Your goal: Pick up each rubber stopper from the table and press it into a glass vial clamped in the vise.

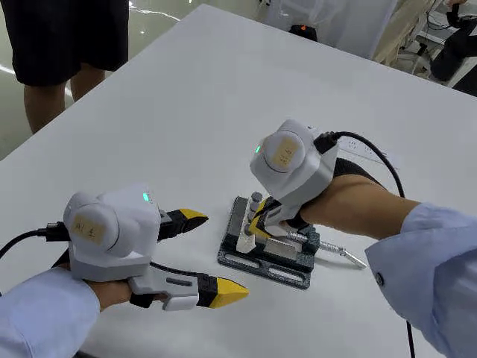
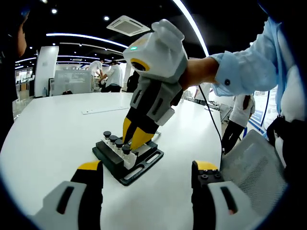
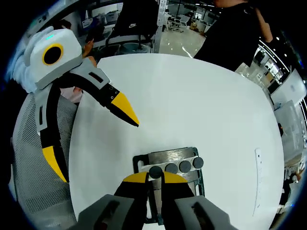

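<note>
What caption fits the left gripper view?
Right gripper, tips at the end of a row of four stoppered vials clamped in the vise.

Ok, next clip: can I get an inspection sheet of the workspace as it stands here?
Surface: white table, bare around the vise.
Job's things: vise holds a row of four vials, each with a dark stopper on top; no loose stoppers seen.
Clutter: one flat white strip lying far from the vise.
Grippers: left gripper open, beside the vise and apart from it; right gripper has its tips close together at the end stopper of the row, and whether it grips cannot be told.
Cables: right gripper's cable arcs over the sleeve; left gripper's cable runs off the picture's left edge.
Surroundings: a person standing at the table's far edge.
</note>
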A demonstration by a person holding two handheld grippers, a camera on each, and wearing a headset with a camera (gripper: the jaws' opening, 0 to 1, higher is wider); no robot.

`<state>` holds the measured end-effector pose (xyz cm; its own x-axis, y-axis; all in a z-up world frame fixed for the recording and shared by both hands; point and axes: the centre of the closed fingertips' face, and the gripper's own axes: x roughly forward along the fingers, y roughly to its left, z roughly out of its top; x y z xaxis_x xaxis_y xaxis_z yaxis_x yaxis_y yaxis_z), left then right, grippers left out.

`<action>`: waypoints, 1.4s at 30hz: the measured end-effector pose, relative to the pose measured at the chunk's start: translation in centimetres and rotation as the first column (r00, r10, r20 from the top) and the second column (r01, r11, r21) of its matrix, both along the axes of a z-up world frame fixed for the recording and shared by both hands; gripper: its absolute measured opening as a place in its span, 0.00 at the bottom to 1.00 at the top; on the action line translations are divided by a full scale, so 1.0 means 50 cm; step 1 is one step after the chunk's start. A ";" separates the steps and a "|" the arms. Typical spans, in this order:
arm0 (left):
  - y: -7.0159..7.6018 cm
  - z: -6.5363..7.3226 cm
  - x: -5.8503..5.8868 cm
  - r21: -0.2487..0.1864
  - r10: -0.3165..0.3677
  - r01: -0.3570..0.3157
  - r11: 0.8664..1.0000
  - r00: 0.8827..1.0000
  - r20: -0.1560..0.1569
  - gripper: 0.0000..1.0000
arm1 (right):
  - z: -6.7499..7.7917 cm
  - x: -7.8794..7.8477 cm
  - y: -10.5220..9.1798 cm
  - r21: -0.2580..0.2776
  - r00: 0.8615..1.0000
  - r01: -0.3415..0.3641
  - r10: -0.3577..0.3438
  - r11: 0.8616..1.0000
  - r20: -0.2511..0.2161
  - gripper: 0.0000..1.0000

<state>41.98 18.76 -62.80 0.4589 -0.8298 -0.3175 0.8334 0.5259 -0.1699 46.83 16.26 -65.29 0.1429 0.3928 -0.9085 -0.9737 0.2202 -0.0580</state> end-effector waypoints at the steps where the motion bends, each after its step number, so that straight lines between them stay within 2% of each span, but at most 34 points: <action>1: 0.000 0.000 0.000 0.003 0.000 0.000 1.000 1.000 0.000 0.73 | 0.002 -0.005 -0.006 0.018 1.000 0.017 -0.017 1.000 -0.005 0.09; 4: -0.001 0.000 0.000 0.010 -0.002 0.002 1.000 1.000 0.001 0.73 | 0.007 -0.021 -0.018 0.071 0.999 0.054 -0.053 0.996 -0.007 0.14; 7: -0.001 0.002 0.000 0.017 -0.003 0.003 1.000 1.000 0.003 0.73 | 0.007 -0.033 -0.036 0.100 0.996 0.089 -0.089 0.991 -0.002 0.19; 8: 0.000 0.004 0.001 0.021 -0.001 0.000 1.000 1.000 0.009 0.74 | 0.010 -0.034 -0.041 0.121 0.994 0.105 -0.108 0.987 0.017 0.21; 11: 0.000 0.011 0.001 0.020 -0.001 0.001 1.000 1.000 0.010 0.74 | 0.015 -0.050 -0.052 0.180 0.987 0.161 -0.163 0.971 -0.001 0.26; 15: 0.003 0.014 0.001 0.034 -0.003 0.003 0.999 1.000 0.018 0.75 | 0.023 -0.062 -0.069 0.240 0.978 0.200 -0.210 0.950 0.017 0.31; 21: 0.010 0.026 0.001 0.044 0.002 -0.004 0.999 0.999 0.035 0.78 | 0.039 -0.086 -0.088 0.343 0.958 0.262 -0.285 0.902 0.019 0.44; 27: 0.018 0.039 0.005 0.027 0.021 -0.023 0.999 0.999 0.045 0.83 | 0.049 -0.108 -0.112 0.397 0.939 0.302 -0.342 0.867 0.031 0.54; 30: 0.021 0.044 0.003 0.026 0.027 -0.028 0.999 0.998 0.053 0.85 | 0.055 -0.117 -0.123 0.429 0.927 0.325 -0.374 0.843 0.034 0.60; 31: 0.022 0.046 0.003 0.021 0.030 -0.031 0.999 0.998 0.052 0.86 | 0.058 -0.120 -0.128 0.446 0.920 0.334 -0.390 0.830 0.036 0.63; 37: 0.036 0.053 0.001 0.008 0.046 -0.047 0.999 0.997 0.056 0.90 | 0.063 -0.140 -0.155 0.489 0.896 0.371 -0.443 0.790 0.036 0.72; 38: 0.039 0.056 0.001 0.006 0.048 -0.049 0.999 0.997 0.058 0.90 | 0.067 -0.143 -0.159 0.503 0.890 0.377 -0.454 0.778 0.036 0.73; 42: 0.046 0.067 -0.003 -0.001 0.054 -0.054 0.999 0.996 0.066 0.93 | 0.077 -0.150 -0.171 0.529 0.875 0.391 -0.483 0.753 0.040 0.77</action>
<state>41.81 21.08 -59.46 0.5227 -0.8031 -0.2860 0.8134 0.5703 -0.1148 39.32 7.70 -61.42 0.5385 0.6329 -0.5562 -0.7489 0.6620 0.0282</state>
